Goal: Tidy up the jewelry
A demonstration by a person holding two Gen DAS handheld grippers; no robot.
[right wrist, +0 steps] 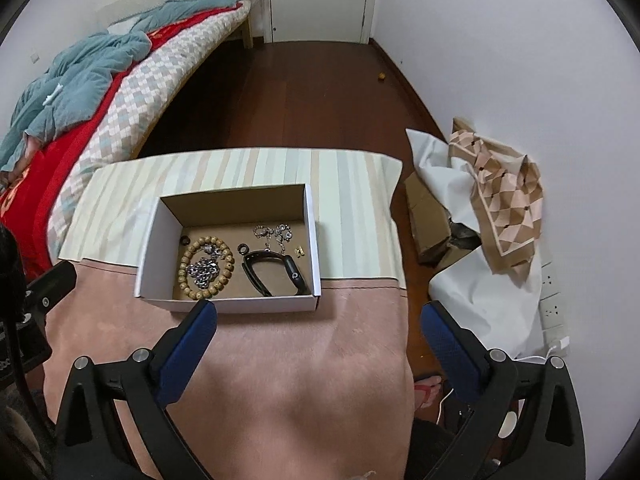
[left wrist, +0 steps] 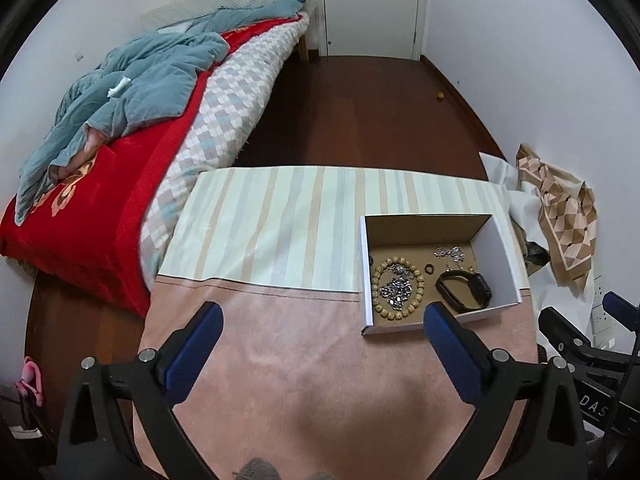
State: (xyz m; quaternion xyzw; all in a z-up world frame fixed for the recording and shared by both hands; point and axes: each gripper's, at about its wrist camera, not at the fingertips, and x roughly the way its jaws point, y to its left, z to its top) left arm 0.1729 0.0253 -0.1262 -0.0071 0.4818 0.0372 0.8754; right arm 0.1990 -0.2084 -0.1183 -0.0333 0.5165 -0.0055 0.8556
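A white cardboard box (left wrist: 500, 256) (right wrist: 152, 240) stands open on the cloth-covered table. Inside lie a wooden bead bracelet (left wrist: 376, 280) (right wrist: 185, 264), a silver chain (left wrist: 396, 292) (right wrist: 204, 270), a black wristband watch (left wrist: 466, 290) (right wrist: 276, 272), a small dark ring (left wrist: 429, 269) (right wrist: 243, 249), a beaded silver chain (left wrist: 450, 254) (right wrist: 276, 234) and a tiny gold piece (right wrist: 299, 251). My left gripper (left wrist: 324, 316) hangs open above the pink cloth, left of the box, with nothing between its fingers. My right gripper (right wrist: 320, 312) hangs open just in front of the box, also with nothing in it.
The table wears a pink cloth (left wrist: 312, 380) (right wrist: 280, 380) in front and a striped cloth (left wrist: 280, 216) (right wrist: 352, 184) behind. A bed with red and blue covers (left wrist: 120, 128) runs along the left. Crumpled patterned paper (right wrist: 500, 192), a brown carton (right wrist: 428, 216) and a wall socket (right wrist: 554, 296) are right.
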